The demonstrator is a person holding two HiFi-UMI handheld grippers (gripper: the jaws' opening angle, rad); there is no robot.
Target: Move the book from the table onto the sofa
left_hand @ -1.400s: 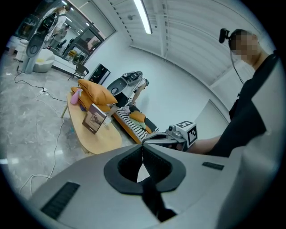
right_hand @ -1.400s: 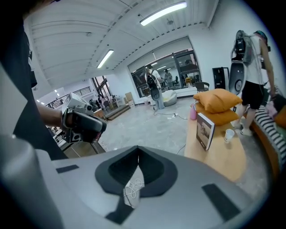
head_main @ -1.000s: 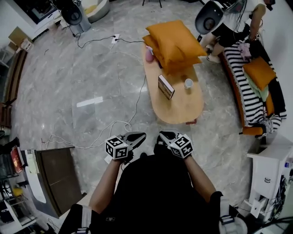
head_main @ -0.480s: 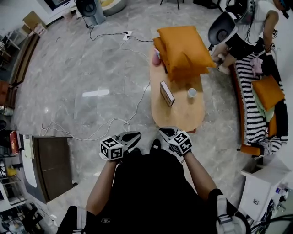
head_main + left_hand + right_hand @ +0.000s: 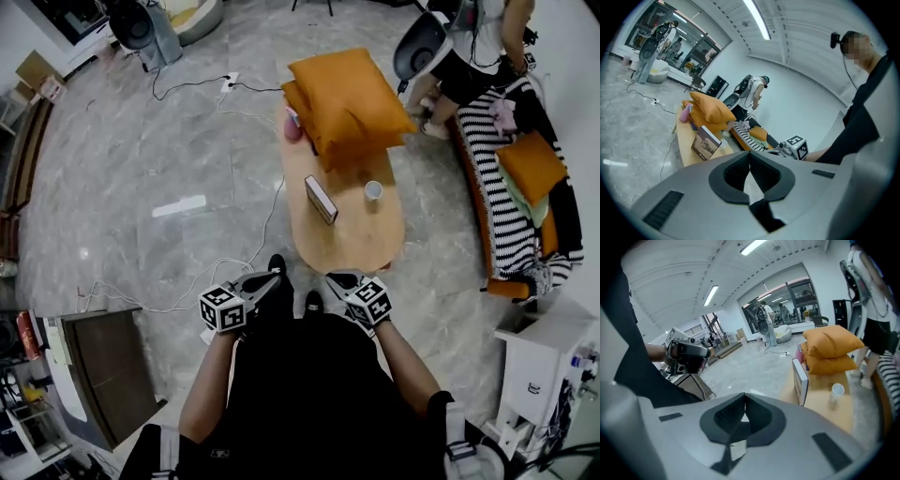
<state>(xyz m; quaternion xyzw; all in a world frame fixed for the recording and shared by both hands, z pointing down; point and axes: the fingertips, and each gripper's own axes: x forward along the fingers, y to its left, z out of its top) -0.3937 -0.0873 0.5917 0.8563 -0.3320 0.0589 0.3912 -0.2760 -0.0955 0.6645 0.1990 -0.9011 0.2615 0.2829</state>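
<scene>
The book point(image 5: 321, 199) stands upright near the middle of the oval wooden table point(image 5: 352, 246); it also shows in the left gripper view point(image 5: 707, 143) and the right gripper view point(image 5: 800, 380). The sofa point(image 5: 502, 202), under a striped cover, runs along the right beyond the table. My left gripper point(image 5: 272, 283) and right gripper point(image 5: 337, 279) are held side by side just short of the table's near end, both shut and empty. In their own views the left gripper's pads point(image 5: 749, 159) and the right gripper's pads point(image 5: 744, 408) meet with nothing between them.
Two orange cushions point(image 5: 347, 94) are stacked on the table's far end, with a pink bottle point(image 5: 293, 127) beside them and a white cup point(image 5: 373, 190) right of the book. A person point(image 5: 469, 47) stands by the sofa's far end. Cables point(image 5: 187, 291) cross the floor at left.
Both grippers have come closer to the table's near end, still shut and empty. The book has not moved on the table.
</scene>
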